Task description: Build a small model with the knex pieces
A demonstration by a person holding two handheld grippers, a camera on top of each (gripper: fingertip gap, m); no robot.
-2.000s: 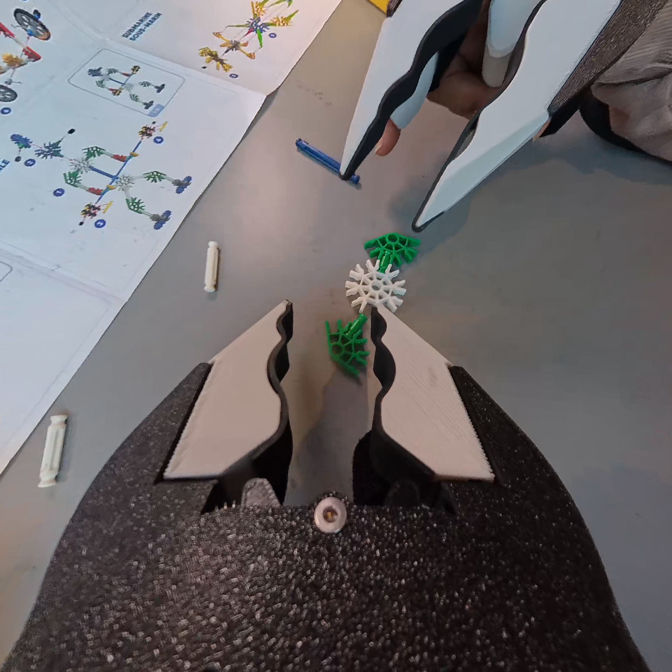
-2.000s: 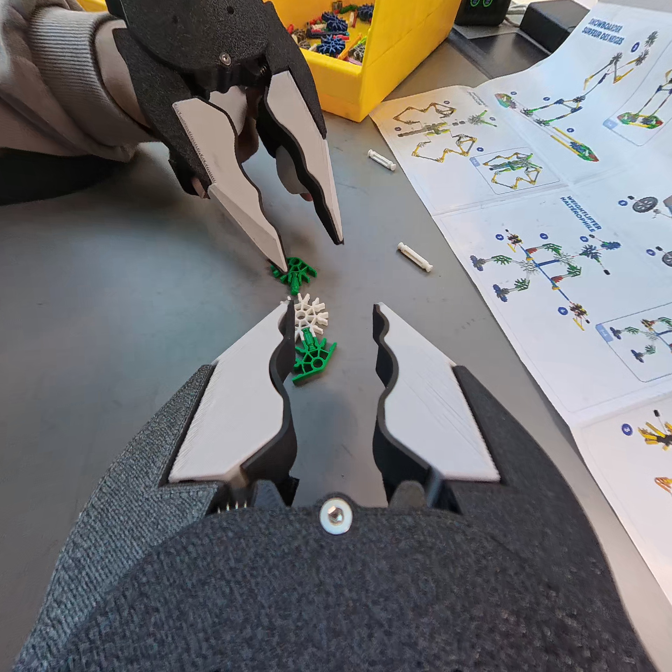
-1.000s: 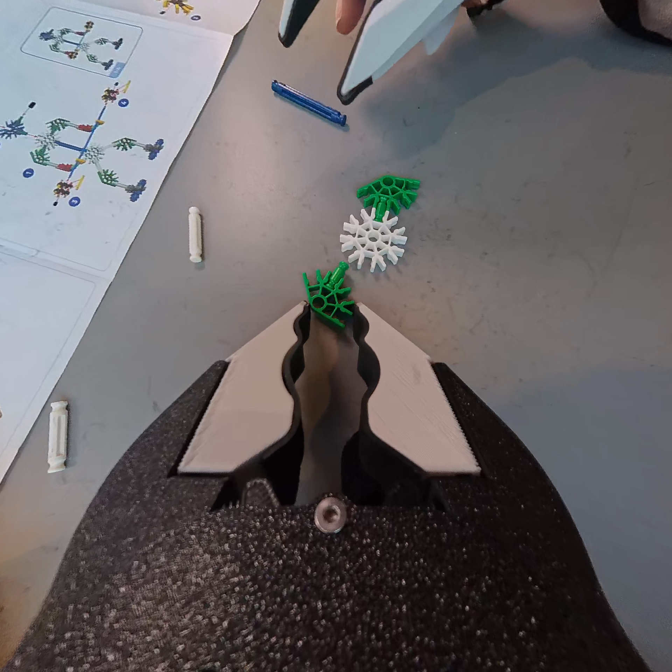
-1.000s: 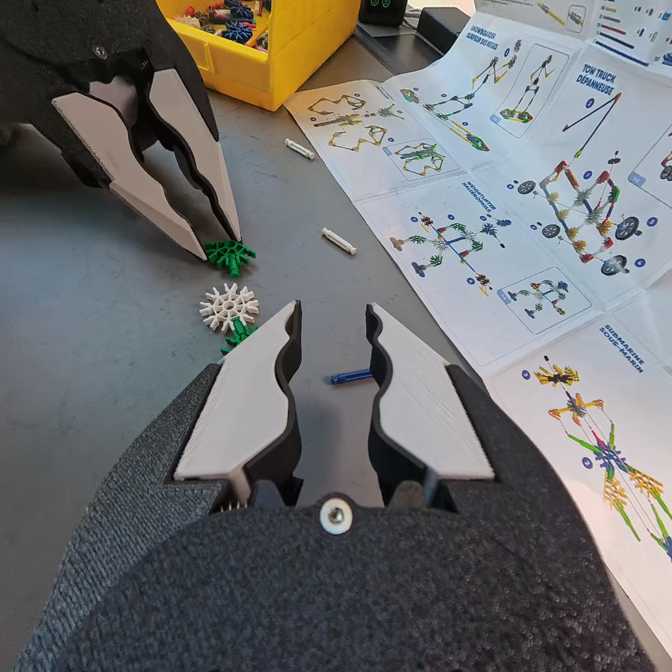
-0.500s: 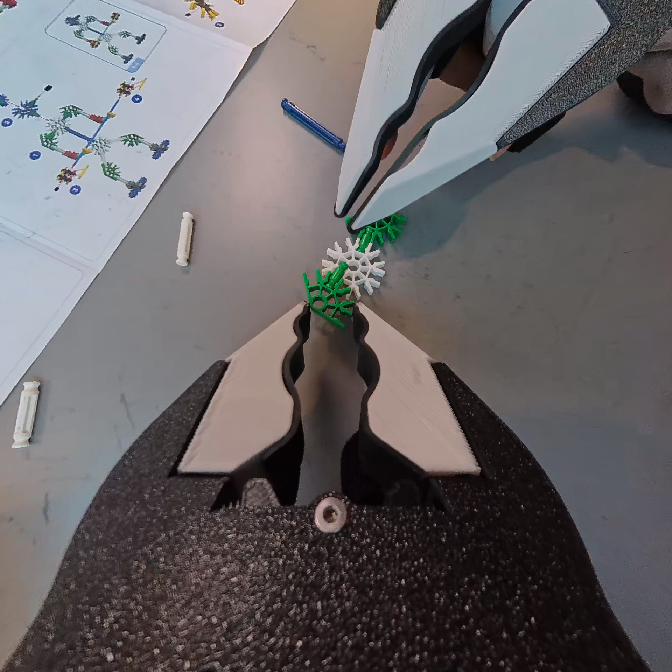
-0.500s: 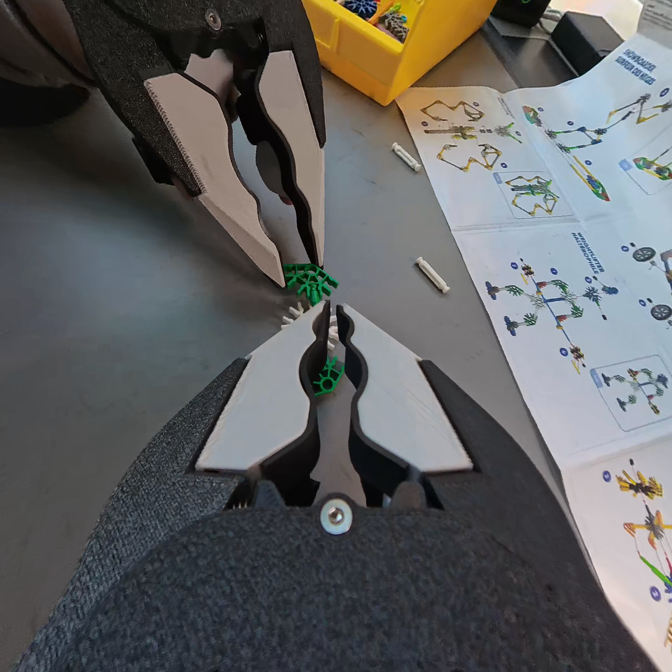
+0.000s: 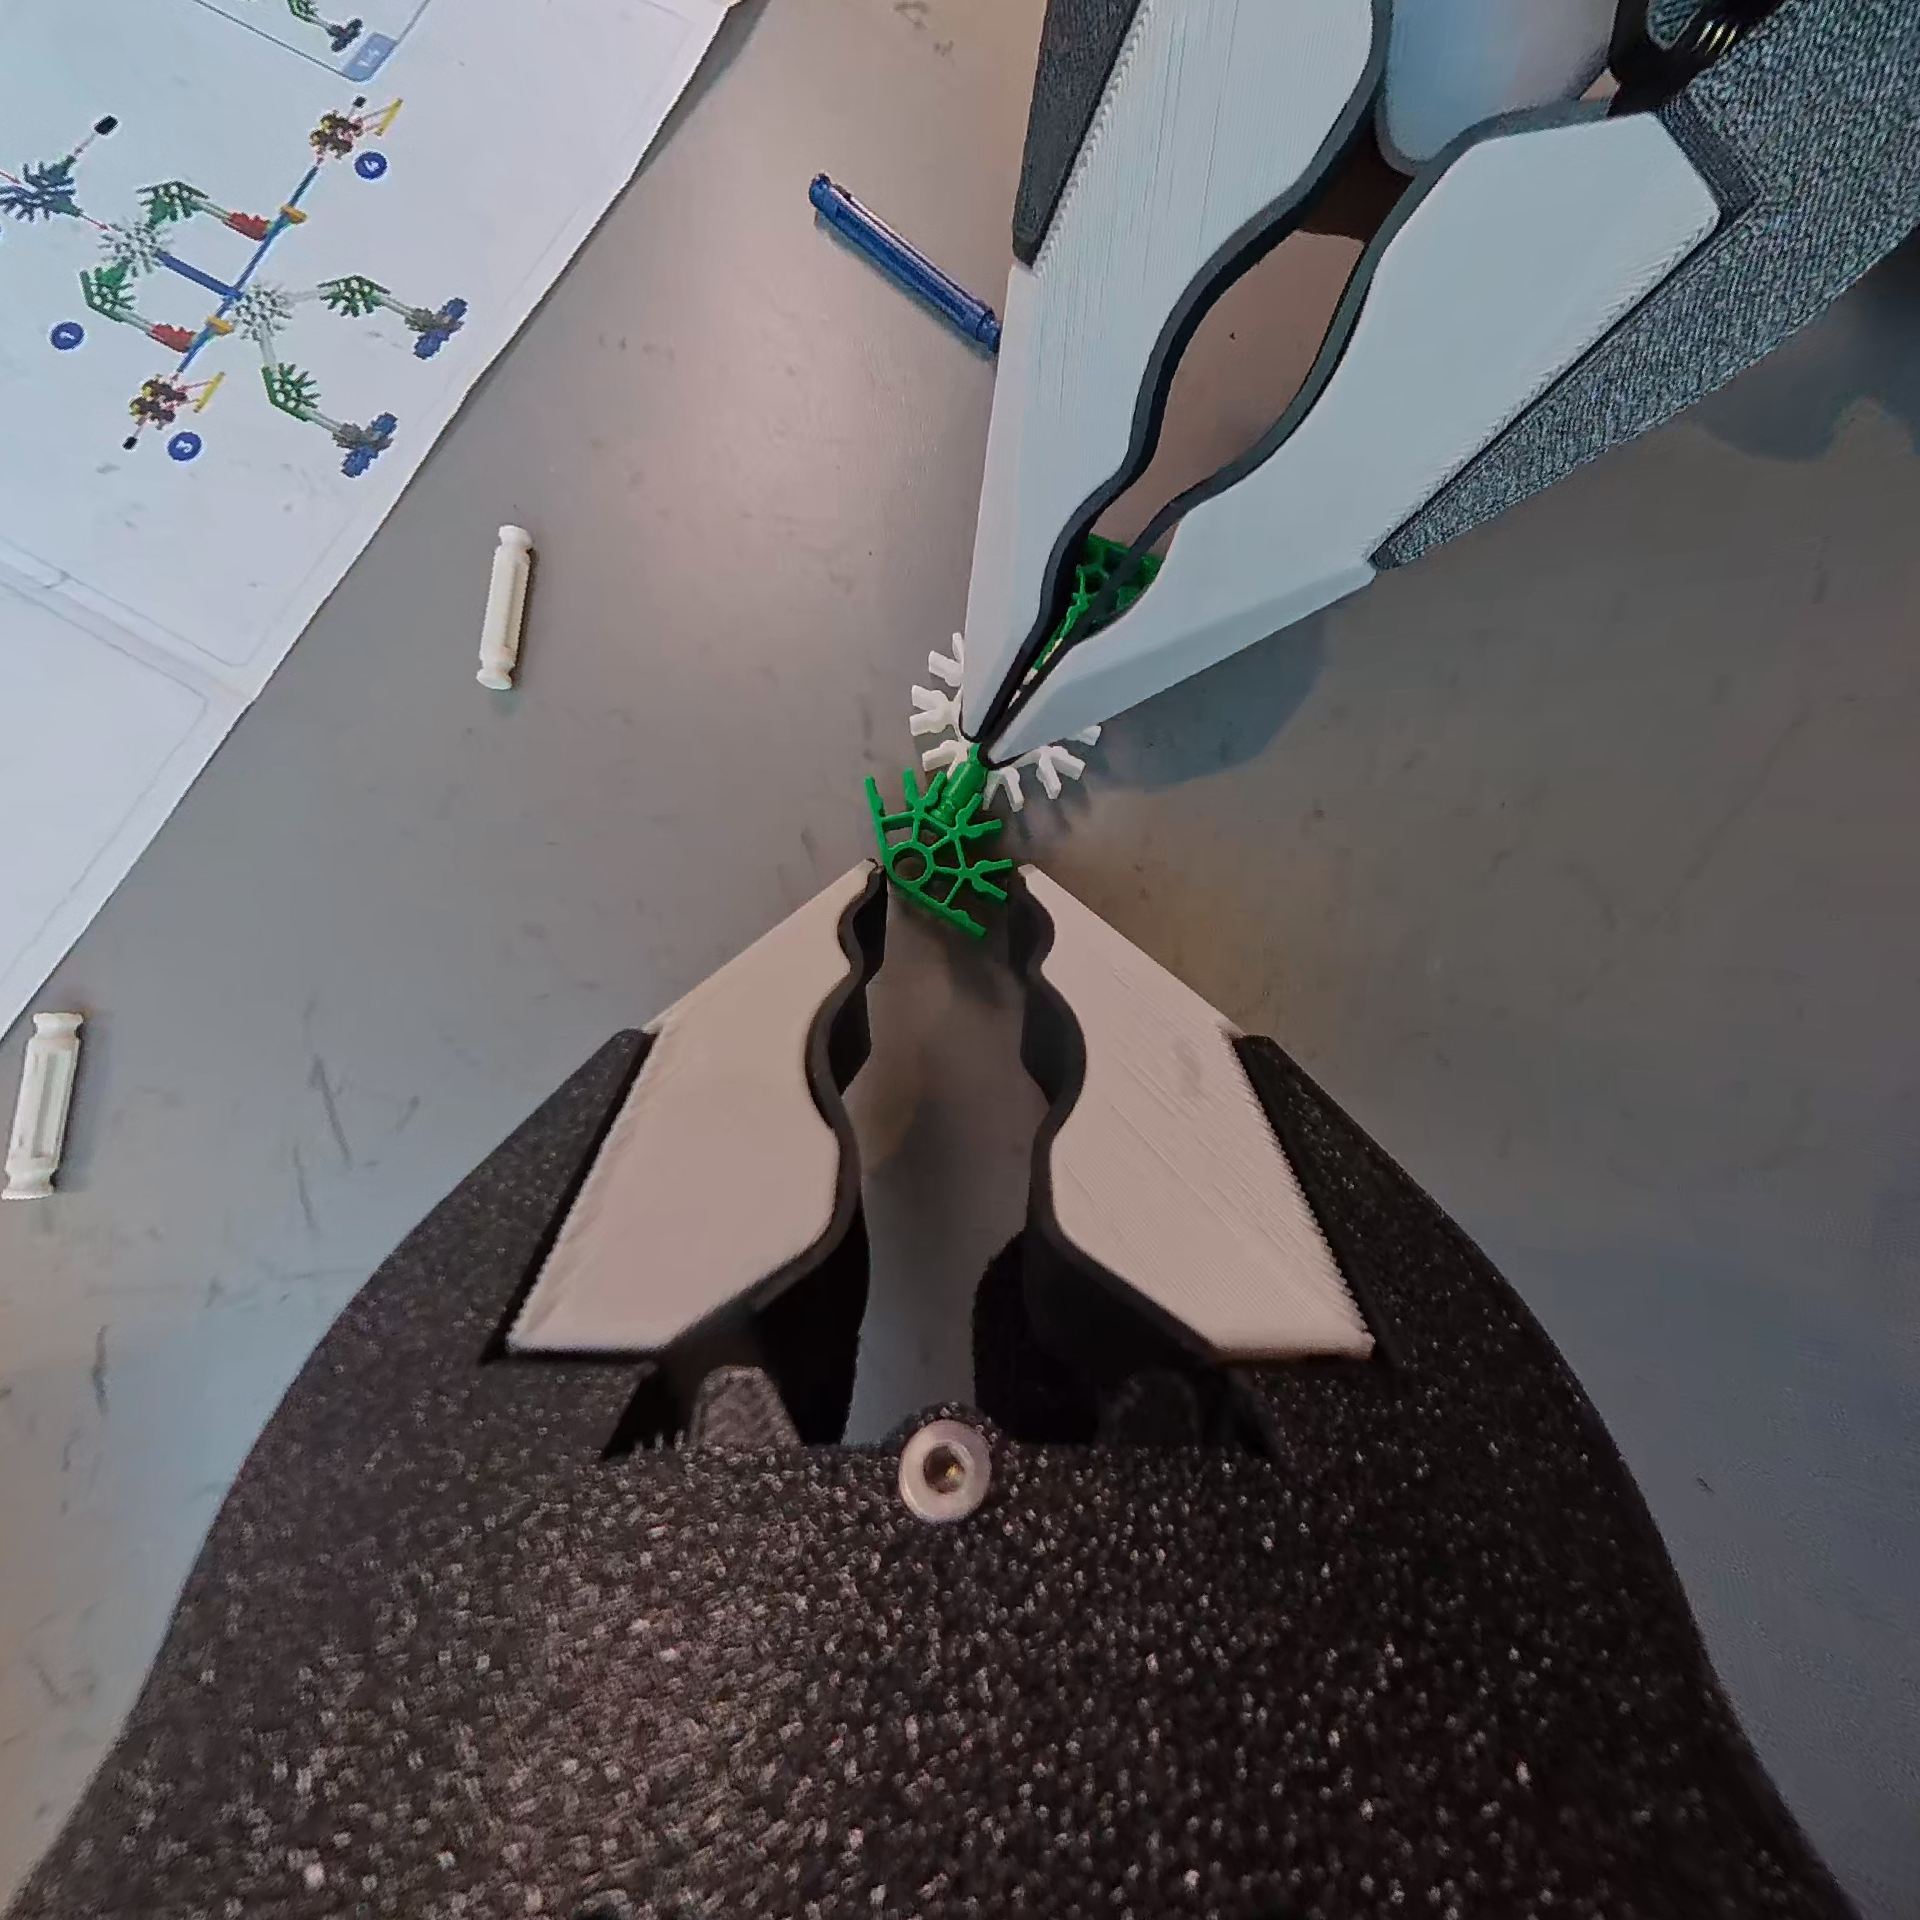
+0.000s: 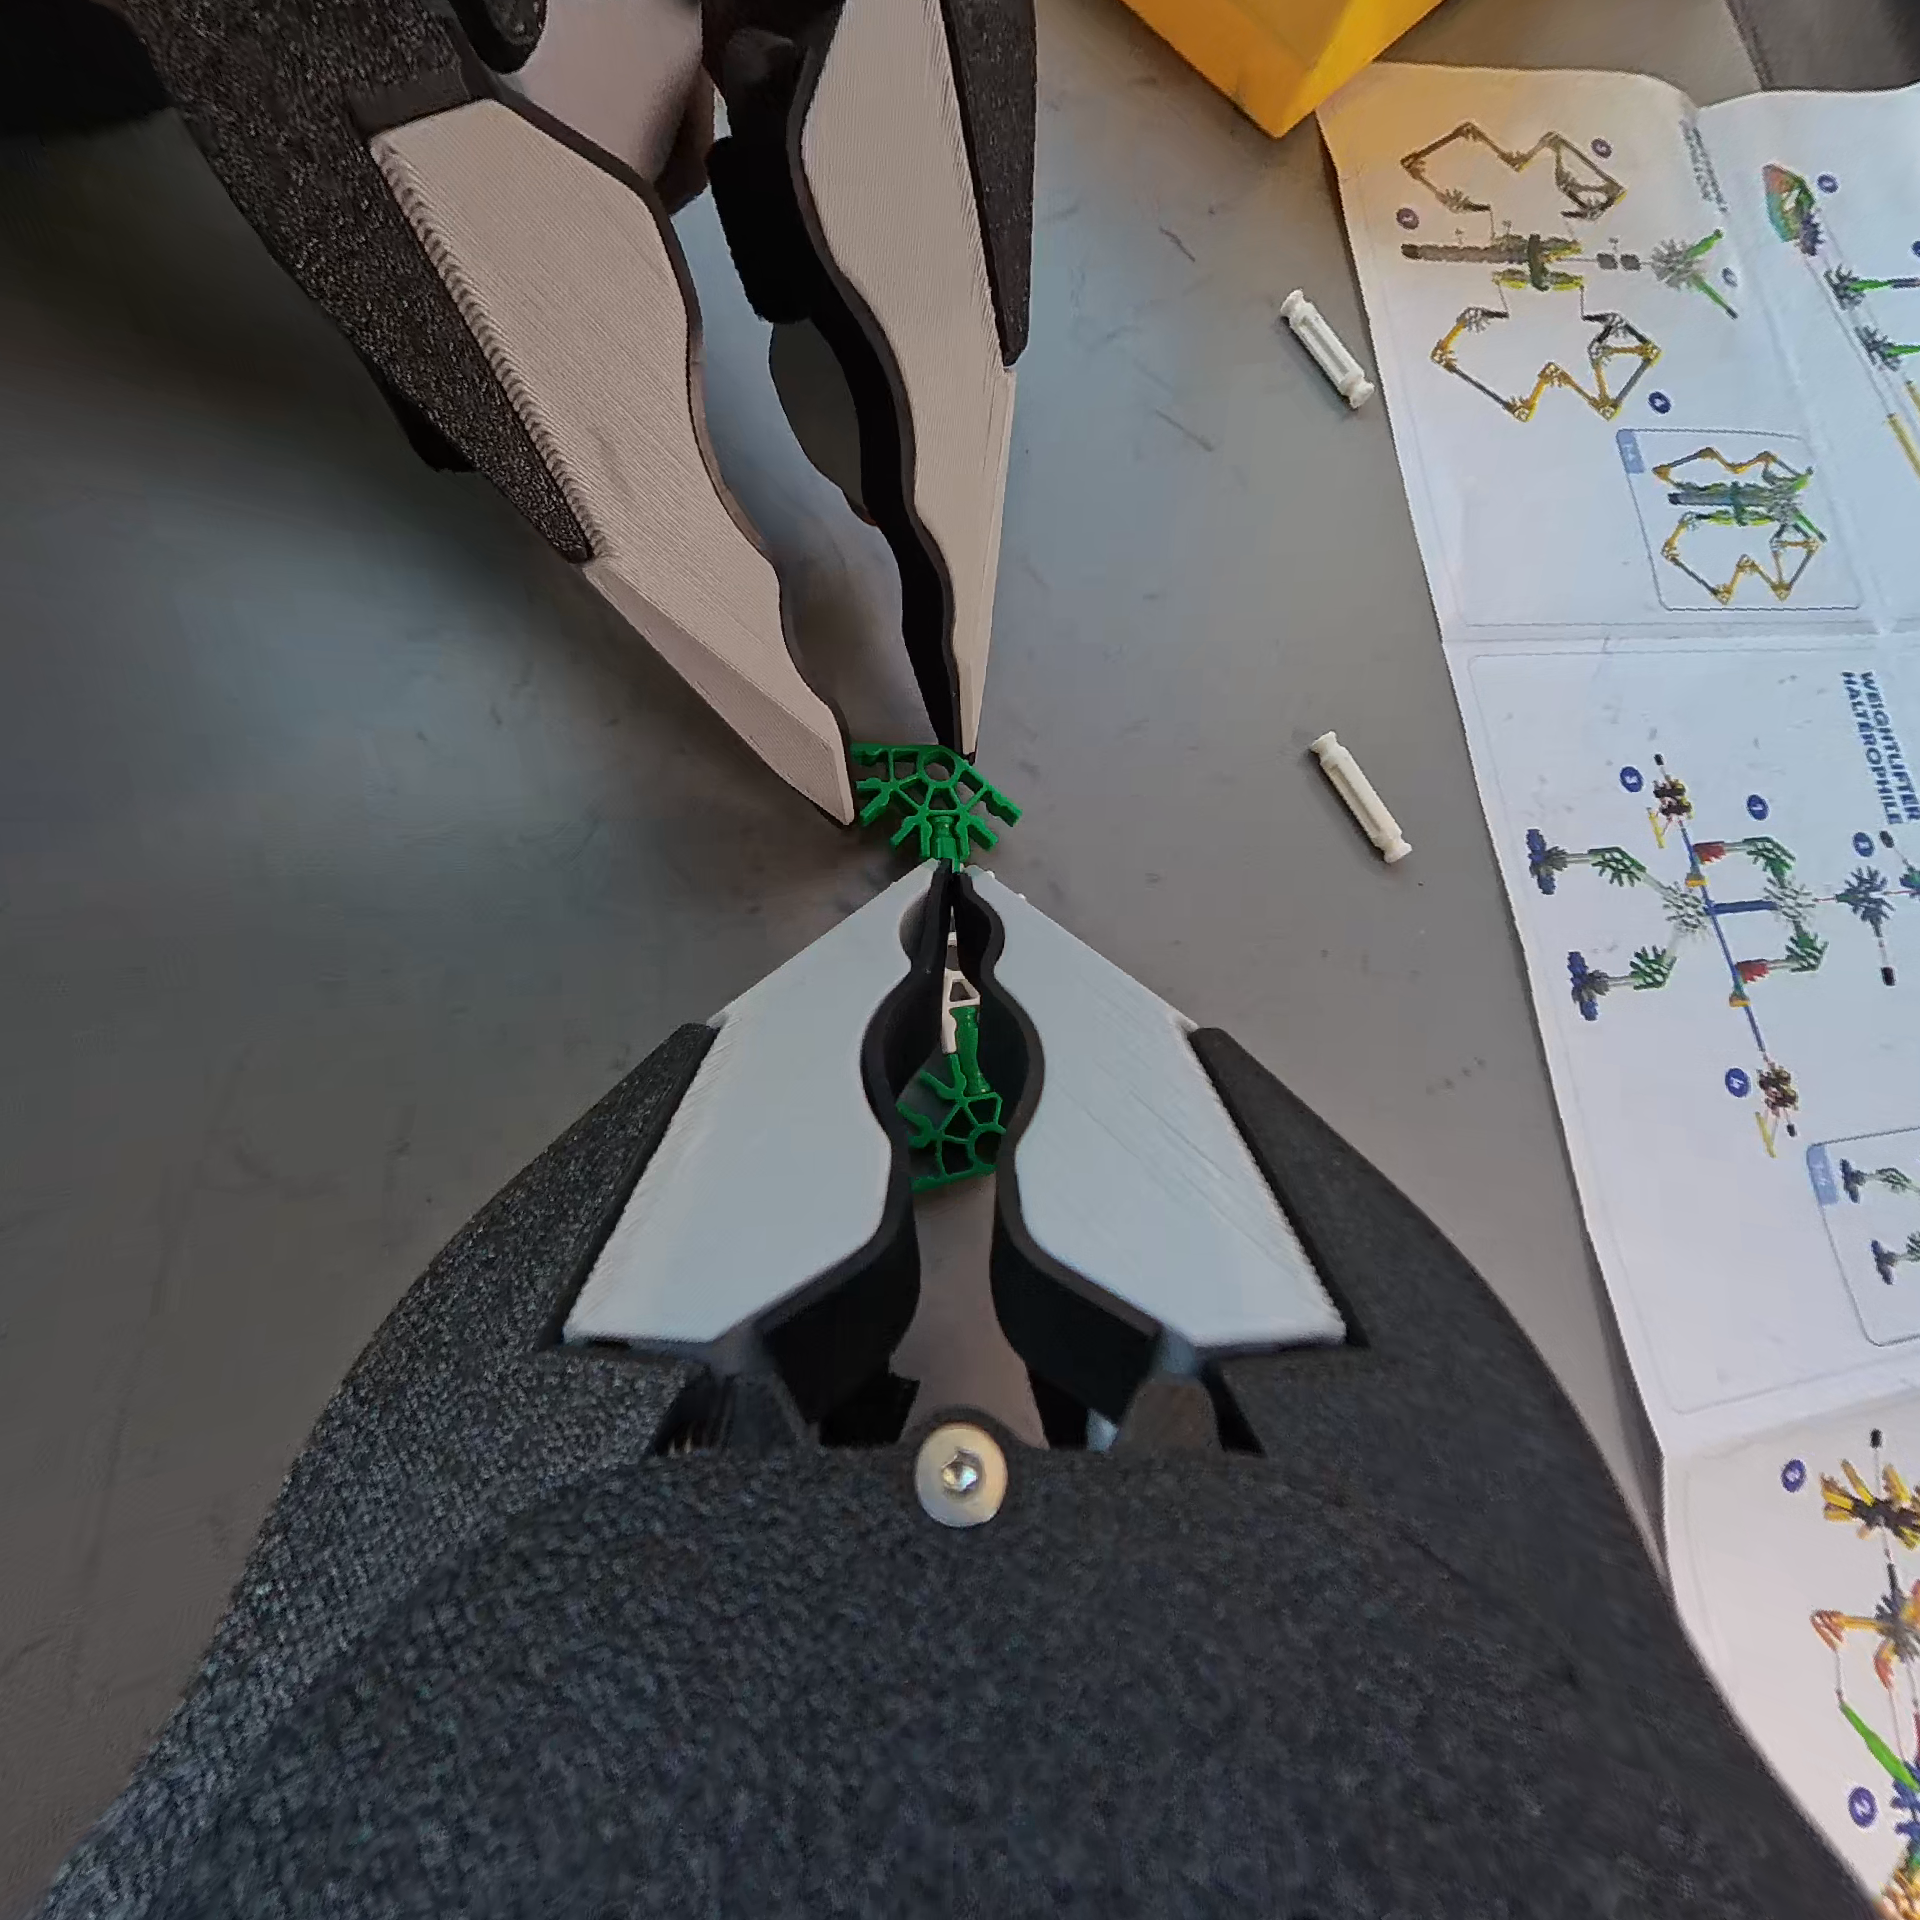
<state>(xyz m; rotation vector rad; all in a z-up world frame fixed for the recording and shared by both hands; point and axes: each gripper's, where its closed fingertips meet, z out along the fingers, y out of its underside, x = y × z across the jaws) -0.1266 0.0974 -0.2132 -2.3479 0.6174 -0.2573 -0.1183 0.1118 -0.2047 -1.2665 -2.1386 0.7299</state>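
Both grippers have closed in since two seconds ago: back then both stood spread with the chain lying loose between them, and the right gripper (image 8: 951,883) has since swung off toward the blue rod (image 7: 902,260) and returned.

Right gripper now: jaws nearly together, clamped on the far green connector (image 8: 951,1127) and its short green stem, with the white snowflake hub (image 7: 940,717) partly covered under its tips. Left gripper (image 7: 945,883): jaws narrow, tips bracketing the near green fan connector (image 7: 935,847) at 12 o'clock. Contact on both flanks looks likely, but a firm pinch I cannot tell.

Chain sits on the grey tabletop (image 7: 1558,935), dead centre between the two tools, running 12 to 6 in the left wrist view.

Handling, my read: tiny hard plastic, near weightless, stiff, slick on the faces. Snap joints could pop or pivot under side load. Take each fan connector across its flat faces near the hub end, not by the thin prongs.

Around it: two white rods (image 7: 504,608) (image 7: 40,1107) at 9 to 10 o'clock, instruction sheet (image 7: 156,364) beyond them, yellow bin (image 8: 1268,52) corner at 1 o'clock in the right wrist view.
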